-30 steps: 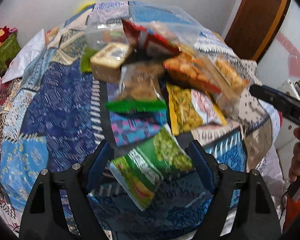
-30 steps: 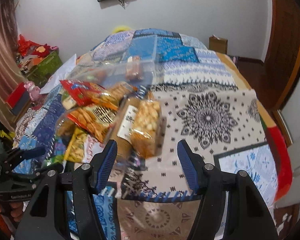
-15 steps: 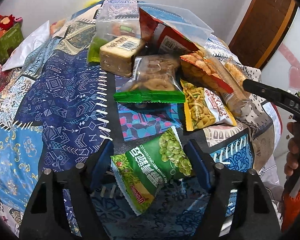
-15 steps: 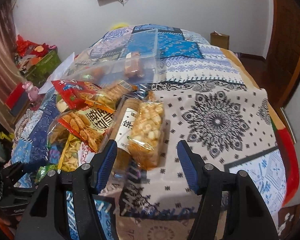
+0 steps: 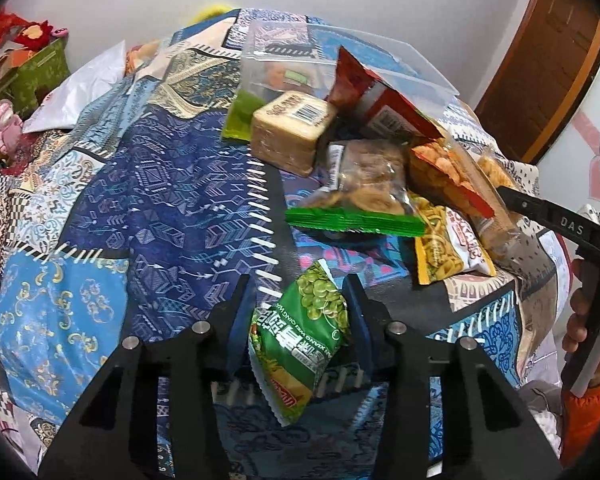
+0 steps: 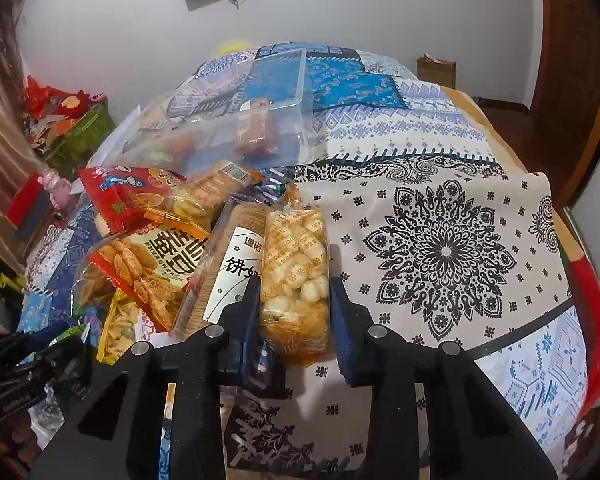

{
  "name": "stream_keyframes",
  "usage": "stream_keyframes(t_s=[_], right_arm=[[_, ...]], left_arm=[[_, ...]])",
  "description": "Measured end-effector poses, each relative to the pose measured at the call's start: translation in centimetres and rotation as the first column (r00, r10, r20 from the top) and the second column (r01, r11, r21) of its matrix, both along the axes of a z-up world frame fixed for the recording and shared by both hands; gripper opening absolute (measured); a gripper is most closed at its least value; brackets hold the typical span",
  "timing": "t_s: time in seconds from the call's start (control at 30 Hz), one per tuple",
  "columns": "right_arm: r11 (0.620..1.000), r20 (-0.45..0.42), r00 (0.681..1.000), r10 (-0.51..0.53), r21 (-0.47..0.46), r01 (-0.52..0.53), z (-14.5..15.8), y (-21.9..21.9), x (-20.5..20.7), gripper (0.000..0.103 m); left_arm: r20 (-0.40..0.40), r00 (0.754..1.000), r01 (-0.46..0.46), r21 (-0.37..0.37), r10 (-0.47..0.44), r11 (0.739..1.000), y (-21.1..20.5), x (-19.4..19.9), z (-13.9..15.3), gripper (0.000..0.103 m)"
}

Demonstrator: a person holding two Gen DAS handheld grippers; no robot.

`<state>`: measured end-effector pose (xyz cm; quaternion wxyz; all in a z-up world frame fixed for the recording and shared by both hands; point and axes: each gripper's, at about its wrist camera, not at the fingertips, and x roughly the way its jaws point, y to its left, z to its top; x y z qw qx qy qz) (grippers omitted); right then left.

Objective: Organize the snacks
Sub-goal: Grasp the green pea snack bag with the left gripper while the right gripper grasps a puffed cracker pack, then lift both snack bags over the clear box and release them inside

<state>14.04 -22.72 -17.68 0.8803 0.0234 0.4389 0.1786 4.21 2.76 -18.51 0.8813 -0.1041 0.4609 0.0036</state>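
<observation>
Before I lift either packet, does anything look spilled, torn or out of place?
No spills or tears visible. The snacks are just a jumbled heap: the red bag leans against the clear bin, and the biscuit block sits tilted.

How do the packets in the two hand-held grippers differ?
The green pea packet is opaque and printed; the puffed snack packet is clear, showing pale puffs. The pea packet lies apart from the pile; the puffed one rests against the biscuit sleeve. Both sit between closed-in jaws.

A green pea packet lies tilted near the bed's front edge; a clear puffed-snack bag lies lengthwise beside the snack pile.
</observation>
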Motion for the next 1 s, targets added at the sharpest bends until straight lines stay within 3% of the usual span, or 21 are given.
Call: stream_keyframes(t_s=[0.07,0.1,0.13,0.23,0.37,0.47,0.53,0.57,0.63,0.8,0.9,1.0], right_arm=[[1.000,0.007,1.000,-0.003,0.002,0.003,0.2,-0.1,-0.2,0.029],[1.000,0.010,1.000,-0.003,0.004,0.003,0.3,-0.2,-0.2,0.029],[1.000,0.017,1.000,-0.006,0.008,0.006,0.6,-0.3,-0.4,0.029],[1.000,0.041,0.999,-0.012,0.018,0.011,1.5,-0.6,-0.7,0.029],[0.999,0.071,0.997,-0.016,0.028,0.014,2.6,-0.8,-0.8,0.029],[0.999,0.084,0.996,-0.015,0.034,0.012,3.2,-0.8,-0.8,0.029],[0.999,0.090,0.996,-0.013,0.035,0.010,3.4,-0.8,-0.8,0.029],[0.999,0.093,0.996,-0.011,0.034,0.008,3.5,-0.8,-0.8,0.029],[1.000,0.100,0.995,-0.009,0.028,0.006,3.7,-0.6,-0.9,0.029],[0.999,0.106,0.994,0.005,0.031,-0.009,3.8,-0.2,-1.1,0.029],[0.999,0.110,0.994,0.017,0.032,-0.021,3.9,0.1,-1.4,0.029],[0.999,0.116,0.993,0.025,0.030,-0.029,4.1,0.4,-1.5,0.029]], left_arm=[[0.008,1.000,-0.010,-0.002,0.010,1.000,0.5,-0.1,0.3,0.041],[0.014,1.000,-0.015,-0.001,0.015,1.000,0.6,-0.2,0.5,0.034],[0.016,1.000,-0.016,-0.004,0.016,1.000,0.8,-0.2,0.7,0.021],[0.020,0.999,-0.027,-0.033,0.028,0.999,1.4,0.0,1.3,0.006],[0.038,0.998,-0.042,-0.028,0.043,0.999,1.9,0.1,2.4,0.006],[0.046,0.998,-0.045,-0.005,0.045,0.999,2.1,-0.2,3.1,0.019],[0.043,0.998,-0.050,0.014,0.049,0.999,2.2,-0.5,3.3,0.052],[0.043,0.998,-0.052,0.014,0.051,0.999,2.3,-0.9,3.3,0.064],[0.040,0.998,-0.048,0.004,0.047,0.999,2.4,-1.3,2.9,0.067],[-0.069,0.996,-0.054,0.006,0.055,0.999,2.5,-1.2,-0.3,0.069],[-0.076,0.995,-0.058,-0.011,0.057,0.998,2.7,-1.1,-1.3,0.068],[-0.063,0.996,-0.070,-0.001,0.070,0.998,3.1,-0.9,-2.1,0.055]])
